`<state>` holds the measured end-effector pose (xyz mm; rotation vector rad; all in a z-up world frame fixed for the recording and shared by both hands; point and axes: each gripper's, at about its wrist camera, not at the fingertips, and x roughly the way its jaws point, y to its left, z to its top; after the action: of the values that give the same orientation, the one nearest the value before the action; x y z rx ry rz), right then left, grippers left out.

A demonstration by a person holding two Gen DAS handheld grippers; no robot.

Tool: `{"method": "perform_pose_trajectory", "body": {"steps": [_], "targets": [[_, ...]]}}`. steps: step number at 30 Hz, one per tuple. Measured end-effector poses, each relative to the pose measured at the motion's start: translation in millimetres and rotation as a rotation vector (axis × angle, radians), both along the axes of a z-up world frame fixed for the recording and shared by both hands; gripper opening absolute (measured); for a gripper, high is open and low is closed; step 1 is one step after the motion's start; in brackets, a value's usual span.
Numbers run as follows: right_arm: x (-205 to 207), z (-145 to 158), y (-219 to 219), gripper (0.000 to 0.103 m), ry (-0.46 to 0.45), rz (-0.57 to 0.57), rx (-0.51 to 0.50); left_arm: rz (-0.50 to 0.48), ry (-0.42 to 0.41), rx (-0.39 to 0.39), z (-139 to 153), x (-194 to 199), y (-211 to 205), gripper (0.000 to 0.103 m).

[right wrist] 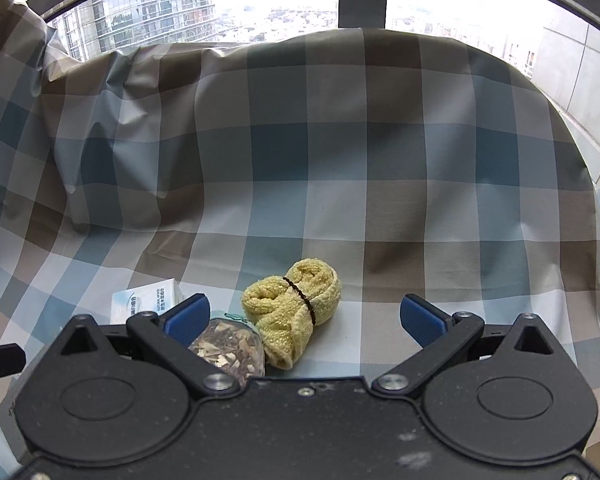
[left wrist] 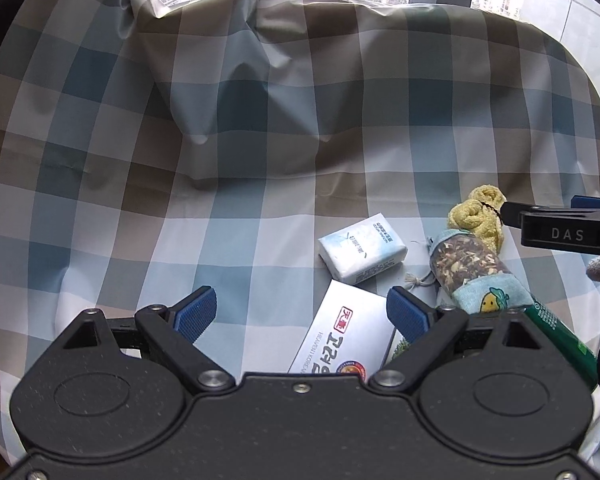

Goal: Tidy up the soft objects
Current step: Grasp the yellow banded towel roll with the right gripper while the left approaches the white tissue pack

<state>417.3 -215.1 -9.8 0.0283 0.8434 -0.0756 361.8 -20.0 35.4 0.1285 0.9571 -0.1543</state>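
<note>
Surface: big checked cloth [right wrist: 340, 168] in blue, grey and tan, draped over everything, windows behind.
Left tongs: left gripper [left wrist: 300, 312] has its blue-padded jaws spread wide, nothing between the pads, just hanging over a white flat box with red and black print [left wrist: 340, 332].
Right tongs: right gripper [right wrist: 304, 318] is wide open too, empty.
Towel: rolled yellow terry towel tied with a dark band [right wrist: 296, 308] lies on the cloth between the right jaws, not touched by either pad.
Sachet: clear pouch of dried herbs with blue fabric ends [left wrist: 472, 268] sits right against the towel.
Tissues: small white-and-blue tissue pack [left wrist: 362, 252], just left of the pouch.
Also: green tube [left wrist: 560, 340] poking out under the pouch.
</note>
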Motion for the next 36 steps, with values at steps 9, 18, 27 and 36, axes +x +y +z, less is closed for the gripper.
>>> {"method": "perform_pose_trajectory", "body": {"steps": [9,18,27,36], "targets": [[48.3,-37.2,4.3,0.102,0.099,0.014,0.011,0.019,0.043,-0.043,-9.2,33.1,-8.1,0.089],[81.8,-73.7,4.4,0.089,0.191,0.011,-0.006,0.028,0.108,-0.082,-27.7,61.6,-19.1,0.089],[80.8,-76.7,-10.3,0.065,0.184,-0.006,0.097,0.025,0.164,-0.072,-47.0,87.7,-49.0,0.089],[67.2,-70.6,-31.7,0.062,0.14,-0.04,0.08,0.034,0.219,-0.03,-66.6,103.5,-65.2,0.089]]}}
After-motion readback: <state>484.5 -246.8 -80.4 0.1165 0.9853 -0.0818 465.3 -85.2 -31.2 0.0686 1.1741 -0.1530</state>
